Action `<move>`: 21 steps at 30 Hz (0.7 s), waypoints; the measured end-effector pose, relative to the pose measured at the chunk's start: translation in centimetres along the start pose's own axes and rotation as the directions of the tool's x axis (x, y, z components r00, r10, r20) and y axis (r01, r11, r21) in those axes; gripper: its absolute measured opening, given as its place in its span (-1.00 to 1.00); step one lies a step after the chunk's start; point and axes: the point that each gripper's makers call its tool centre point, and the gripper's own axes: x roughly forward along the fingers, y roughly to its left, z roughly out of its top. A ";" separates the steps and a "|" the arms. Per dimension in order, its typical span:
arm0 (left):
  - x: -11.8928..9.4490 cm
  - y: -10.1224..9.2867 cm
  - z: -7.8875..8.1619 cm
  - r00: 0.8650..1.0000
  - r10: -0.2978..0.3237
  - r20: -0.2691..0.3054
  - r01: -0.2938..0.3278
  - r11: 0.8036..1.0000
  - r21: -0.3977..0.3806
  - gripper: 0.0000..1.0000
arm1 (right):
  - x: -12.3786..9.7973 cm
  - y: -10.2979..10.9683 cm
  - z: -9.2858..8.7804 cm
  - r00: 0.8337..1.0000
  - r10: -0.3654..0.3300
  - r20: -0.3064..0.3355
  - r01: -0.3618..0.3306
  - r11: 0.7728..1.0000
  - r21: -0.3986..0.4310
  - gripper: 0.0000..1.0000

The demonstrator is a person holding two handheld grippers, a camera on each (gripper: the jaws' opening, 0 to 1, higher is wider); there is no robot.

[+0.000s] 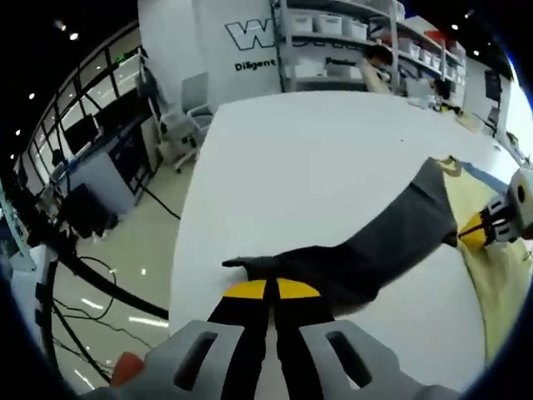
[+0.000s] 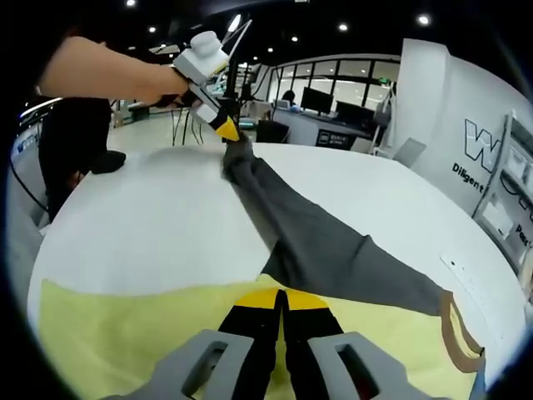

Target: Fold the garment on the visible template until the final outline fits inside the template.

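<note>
Pinching the grey sleeve (image 1: pixel 391 229) end, the left gripper (image 1: pixel 271 289) clamps shut; right gripper (image 2: pixel 281 298) grips the yellow garment (image 2: pixel 150 325) just ahead of its jaws

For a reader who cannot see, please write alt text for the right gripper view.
A grey garment lies stretched across a white table, its near end on a yellow template. The right gripper, fingers together, pins the near end; the left gripper grips the far end.

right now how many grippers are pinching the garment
2. The left gripper is shut on the grey sleeve end; the right gripper is shut where the sleeve meets the yellow body.
</note>
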 end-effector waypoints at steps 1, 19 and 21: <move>-0.3 0.2 0.1 1.000 0.004 0.005 -0.004 1.000 -0.001 -1.00 | 0.0 0.0 0.0 1.000 0.000 -0.002 0.000 1.000 -0.003 -1.00; -2.2 1.6 -2.1 0.994 0.072 -0.078 -0.068 0.997 0.046 -1.00 | -0.1 0.1 0.0 1.000 0.006 -0.021 -0.007 1.000 -0.019 -1.00; -1.8 1.7 -2.4 0.995 0.075 -0.068 -0.072 0.996 0.047 -1.00 | 0.0 0.1 -0.1 1.000 0.005 -0.020 -0.006 1.000 -0.020 -1.00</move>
